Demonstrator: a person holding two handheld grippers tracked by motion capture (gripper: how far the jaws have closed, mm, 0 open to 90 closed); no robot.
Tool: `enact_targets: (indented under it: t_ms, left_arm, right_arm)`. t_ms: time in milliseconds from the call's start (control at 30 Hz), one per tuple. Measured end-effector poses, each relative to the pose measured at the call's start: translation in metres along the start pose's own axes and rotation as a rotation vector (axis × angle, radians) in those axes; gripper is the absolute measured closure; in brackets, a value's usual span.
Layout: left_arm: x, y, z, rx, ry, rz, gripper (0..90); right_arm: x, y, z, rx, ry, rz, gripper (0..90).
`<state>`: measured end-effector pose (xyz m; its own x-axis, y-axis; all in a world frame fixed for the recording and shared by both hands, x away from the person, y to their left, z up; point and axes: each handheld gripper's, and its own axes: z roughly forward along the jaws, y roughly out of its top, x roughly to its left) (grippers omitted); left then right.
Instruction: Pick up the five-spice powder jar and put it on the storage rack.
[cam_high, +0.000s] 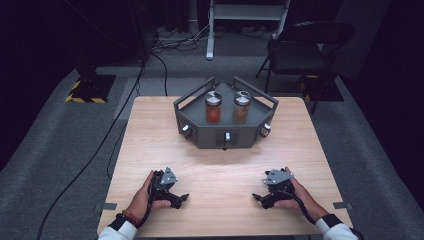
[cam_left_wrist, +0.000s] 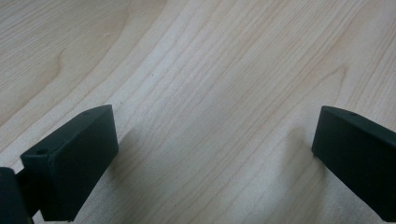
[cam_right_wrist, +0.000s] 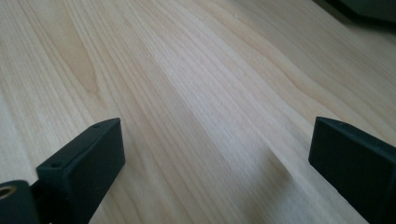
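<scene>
Resting on the near table (cam_high: 215, 165), my left gripper (cam_high: 183, 198) and right gripper (cam_high: 256, 197) had jaws wide apart, empty; two jars (cam_high: 213, 107) stood in the far grey tray (cam_high: 200, 136), probably glass, smooth, breakable, best gripped mid-body

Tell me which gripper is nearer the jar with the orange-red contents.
Left, slightly. The left gripper rests near the table's front edge, left of the orange-red jar; the right gripper sits equally far forward but farther off to the jar's right.
</scene>
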<state>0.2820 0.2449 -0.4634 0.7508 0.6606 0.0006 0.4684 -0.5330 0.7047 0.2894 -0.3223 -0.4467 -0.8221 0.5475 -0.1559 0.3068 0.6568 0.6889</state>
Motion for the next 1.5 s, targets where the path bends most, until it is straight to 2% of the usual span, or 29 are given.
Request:
enact_targets:
  t_ms: [200,333,1500]
  left_arm:
    - [0.000,0.000,0.000,0.000,0.000,0.000,0.1]
    - [0.000,0.000,0.000,0.000,-0.001,0.000,0.1]
    - [0.001,0.000,0.000,0.000,-0.003,0.002,0.1]
  right_arm:
    - [-0.008,-0.011,-0.005,-0.004,0.028,0.052,1.7]
    - [-0.016,-0.018,-0.006,-0.004,0.062,0.107,0.2]
    - [-0.020,-0.021,-0.006,-0.014,0.076,0.097,0.0]
